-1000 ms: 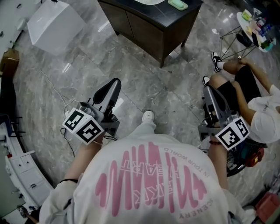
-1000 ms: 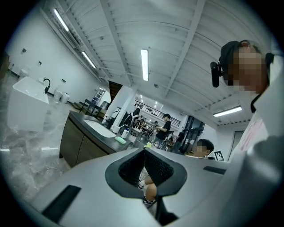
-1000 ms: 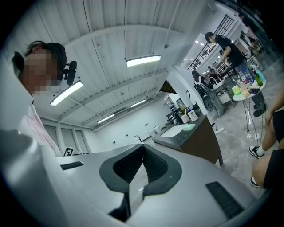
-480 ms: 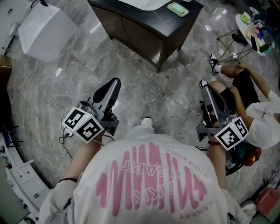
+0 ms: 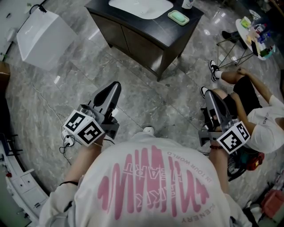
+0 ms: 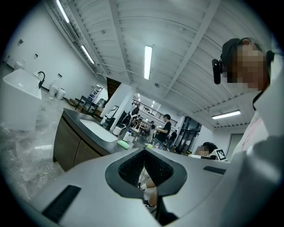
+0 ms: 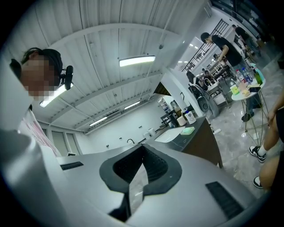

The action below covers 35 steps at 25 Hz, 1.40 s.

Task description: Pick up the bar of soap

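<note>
The pale green bar of soap [image 5: 178,17] lies on the dark counter [image 5: 164,27] far ahead, to the right of a white sink basin [image 5: 140,7]. It also shows small in the left gripper view as the soap [image 6: 124,144] and in the right gripper view as the soap [image 7: 188,130]. My left gripper [image 5: 114,87] is held low at the left, shut and empty. Level with it at the right is my right gripper [image 5: 209,95], also shut and empty. Both point toward the counter from well short of it, over the marble floor.
A white box [image 5: 42,39] stands on the floor at the far left. A person sits at the right [image 5: 248,99], legs stretched close to my right gripper. A small wire-legged table [image 5: 252,30] with bottles is at the far right. A cable [image 5: 66,139] trails by my left gripper.
The counter and soap have slid lower and further into the head view, and the sink now shows. Both grippers keep their place in the view and stay shut.
</note>
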### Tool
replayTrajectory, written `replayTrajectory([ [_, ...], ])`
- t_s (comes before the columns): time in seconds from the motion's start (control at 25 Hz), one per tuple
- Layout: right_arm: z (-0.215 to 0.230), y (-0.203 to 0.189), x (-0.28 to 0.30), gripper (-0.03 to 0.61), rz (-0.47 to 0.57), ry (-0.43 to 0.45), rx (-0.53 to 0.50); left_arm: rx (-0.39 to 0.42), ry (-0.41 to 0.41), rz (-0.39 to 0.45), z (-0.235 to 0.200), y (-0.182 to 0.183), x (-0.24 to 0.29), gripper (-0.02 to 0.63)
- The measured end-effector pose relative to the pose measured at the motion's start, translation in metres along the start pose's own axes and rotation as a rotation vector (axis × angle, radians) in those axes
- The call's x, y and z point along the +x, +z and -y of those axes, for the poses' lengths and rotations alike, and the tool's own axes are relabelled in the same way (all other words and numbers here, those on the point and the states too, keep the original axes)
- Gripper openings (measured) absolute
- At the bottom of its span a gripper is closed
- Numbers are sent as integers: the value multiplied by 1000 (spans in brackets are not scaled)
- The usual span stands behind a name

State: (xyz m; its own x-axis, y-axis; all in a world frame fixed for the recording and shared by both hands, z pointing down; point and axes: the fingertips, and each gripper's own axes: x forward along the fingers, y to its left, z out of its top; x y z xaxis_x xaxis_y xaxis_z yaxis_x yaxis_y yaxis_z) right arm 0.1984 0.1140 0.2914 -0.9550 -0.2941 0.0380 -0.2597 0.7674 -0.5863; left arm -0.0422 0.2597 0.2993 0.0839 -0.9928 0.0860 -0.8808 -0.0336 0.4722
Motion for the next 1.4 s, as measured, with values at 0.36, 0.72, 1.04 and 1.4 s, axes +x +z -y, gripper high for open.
replayTrajectory([
  [0.36, 2, 0, 16, 11, 0, -3, 10, -10, -7, 2, -15, 6, 7, 11],
  [0.72, 4, -4, 23, 11, -8, 4, 40, -22, 0, -8, -22, 4, 8, 11],
  [1.04, 9, -7, 30, 11, 8, 13, 77, -18, 17, -10, -28, 5, 5, 11],
  [1.4, 2, 1, 25, 11, -1, 11, 35, -33, 36, 56, -26, 11, 1, 11],
])
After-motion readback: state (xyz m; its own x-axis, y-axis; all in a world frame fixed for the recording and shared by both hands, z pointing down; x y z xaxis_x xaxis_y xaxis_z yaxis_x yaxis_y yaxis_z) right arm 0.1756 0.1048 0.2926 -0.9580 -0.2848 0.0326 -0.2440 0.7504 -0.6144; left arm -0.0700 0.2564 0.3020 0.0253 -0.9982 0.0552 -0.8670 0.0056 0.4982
